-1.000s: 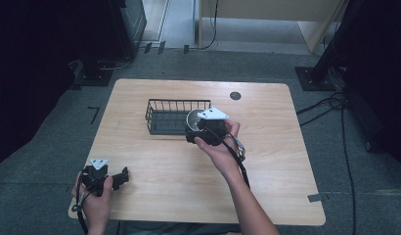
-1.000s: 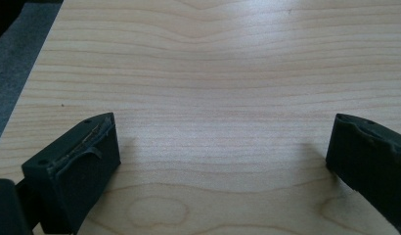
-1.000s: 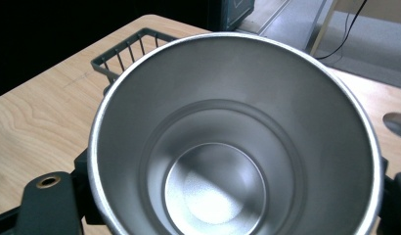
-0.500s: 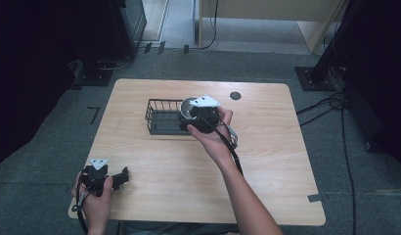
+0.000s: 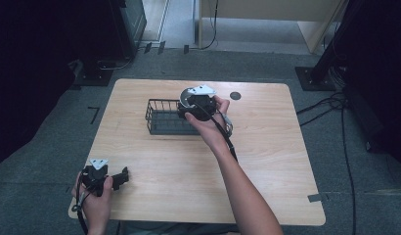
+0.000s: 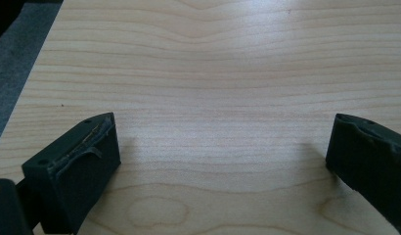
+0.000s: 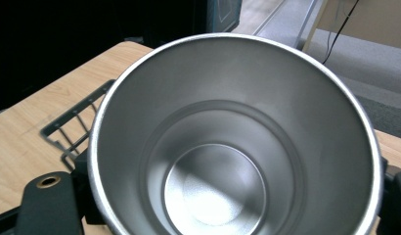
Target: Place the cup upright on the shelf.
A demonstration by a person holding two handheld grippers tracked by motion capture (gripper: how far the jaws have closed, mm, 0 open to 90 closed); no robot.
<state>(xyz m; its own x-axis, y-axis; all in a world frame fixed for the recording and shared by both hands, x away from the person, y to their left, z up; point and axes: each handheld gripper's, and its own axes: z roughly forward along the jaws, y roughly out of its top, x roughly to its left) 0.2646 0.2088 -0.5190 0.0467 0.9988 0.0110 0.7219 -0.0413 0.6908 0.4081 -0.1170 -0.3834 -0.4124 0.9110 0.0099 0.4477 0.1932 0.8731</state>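
A shiny steel cup (image 7: pixel 228 147) is held in my right gripper (image 5: pixel 192 105), which is shut on it; one black finger (image 7: pixel 47 205) shows at the cup's left side. In the high view the cup (image 5: pixel 185 98) hangs over the right end of a black wire basket (image 5: pixel 162 121), its mouth turned toward the gripper's camera. The basket's rim (image 7: pixel 74 122) shows behind the cup. My left gripper (image 5: pixel 121 177) rests near the table's front left corner, open, with bare wood between its fingers (image 6: pixel 81 161).
The light wooden table (image 5: pixel 267 161) has a small dark round mark (image 5: pixel 235 95) near its back edge. Grey floor with cables surrounds it, and dark stands are at the back left and right.
My right gripper has carried the cup leftward, from beside the basket's right end to over it. The left gripper has stayed still.
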